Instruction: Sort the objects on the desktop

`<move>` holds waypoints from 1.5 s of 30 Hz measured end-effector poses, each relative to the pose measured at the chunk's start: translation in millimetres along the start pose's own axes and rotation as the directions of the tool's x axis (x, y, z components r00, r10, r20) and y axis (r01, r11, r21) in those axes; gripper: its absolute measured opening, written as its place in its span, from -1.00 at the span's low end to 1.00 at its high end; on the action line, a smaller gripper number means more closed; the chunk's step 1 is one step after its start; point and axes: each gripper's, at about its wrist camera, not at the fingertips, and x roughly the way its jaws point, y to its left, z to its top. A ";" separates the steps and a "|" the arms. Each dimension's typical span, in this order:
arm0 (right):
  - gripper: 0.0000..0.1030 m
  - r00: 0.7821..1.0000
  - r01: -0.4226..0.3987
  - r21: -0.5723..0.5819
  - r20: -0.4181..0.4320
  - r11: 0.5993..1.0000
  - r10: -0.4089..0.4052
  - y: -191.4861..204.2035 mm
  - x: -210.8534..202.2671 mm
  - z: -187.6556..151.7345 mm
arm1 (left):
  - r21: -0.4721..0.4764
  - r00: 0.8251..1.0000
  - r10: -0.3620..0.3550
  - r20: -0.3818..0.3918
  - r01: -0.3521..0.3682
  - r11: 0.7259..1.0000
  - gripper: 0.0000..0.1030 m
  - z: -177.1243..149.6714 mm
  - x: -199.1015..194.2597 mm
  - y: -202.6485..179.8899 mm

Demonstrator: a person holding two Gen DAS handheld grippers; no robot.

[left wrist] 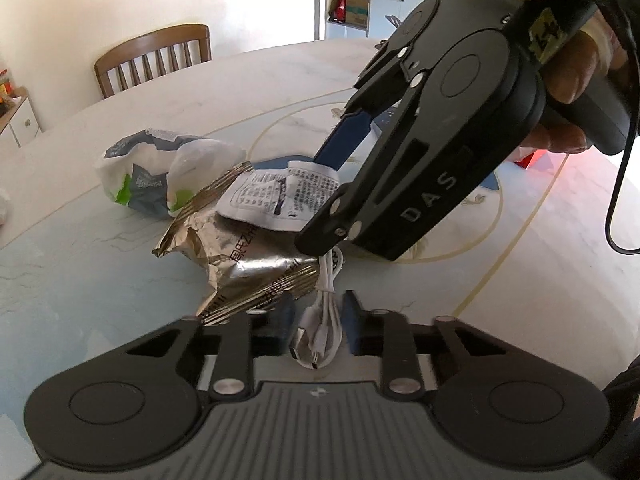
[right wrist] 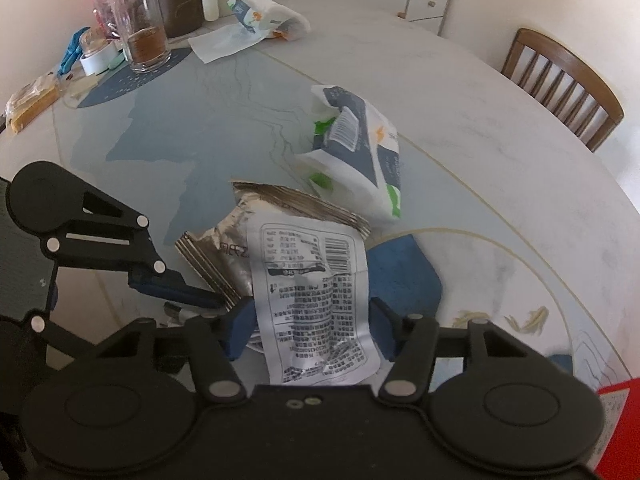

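My left gripper [left wrist: 318, 322] is open, its blue pads on both sides of the coiled white cable [left wrist: 322, 320], just beside the silver foil bag [left wrist: 248, 256]. My right gripper [right wrist: 310, 330] is also open around the white printed packet [right wrist: 316, 300], which lies partly on the foil bag.

A crumpled foil wrapper [right wrist: 240, 236] lies near the middle of the table [right wrist: 460, 92], with a printed packet [right wrist: 312, 300] on it. Behind them lies a snack bag [right wrist: 360, 152]. A coiled cable [left wrist: 324, 320] lies beside the wrapper. A glass jar [right wrist: 138, 20] stands at the table's far edge.
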 end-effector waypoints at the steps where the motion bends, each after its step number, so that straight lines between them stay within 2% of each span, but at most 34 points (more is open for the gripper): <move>1: 0.14 1.000 0.003 0.007 0.001 1.000 -0.003 -1.3 -1.8 -1.5 | 0.002 1.000 -0.003 -0.002 0.003 1.000 -0.63 0.6 0.5 -0.1; 16: 0.13 0.999 0.046 0.178 0.012 0.983 -0.049 -23.7 -39.8 -38.9 | -0.024 0.999 -0.038 -0.007 0.038 0.999 -0.67 5.3 -1.4 -1.6; 24: 0.13 0.998 0.056 0.230 0.016 0.972 -0.061 -25.6 -62.6 -56.6 | -0.031 0.998 -0.051 0.023 0.052 0.998 -0.67 18.7 -14.1 -8.4; 35: 0.13 0.995 0.076 0.244 0.040 0.967 -0.089 -25.2 -101.8 -73.4 | 0.002 0.995 -0.065 0.077 0.065 0.998 -0.67 45.5 -32.0 -24.3; 45: 0.13 0.985 0.121 0.260 0.090 0.958 -0.149 -31.2 -147.5 -89.2 | 0.063 0.987 -0.081 0.137 0.073 0.995 -0.67 72.8 -47.2 -50.0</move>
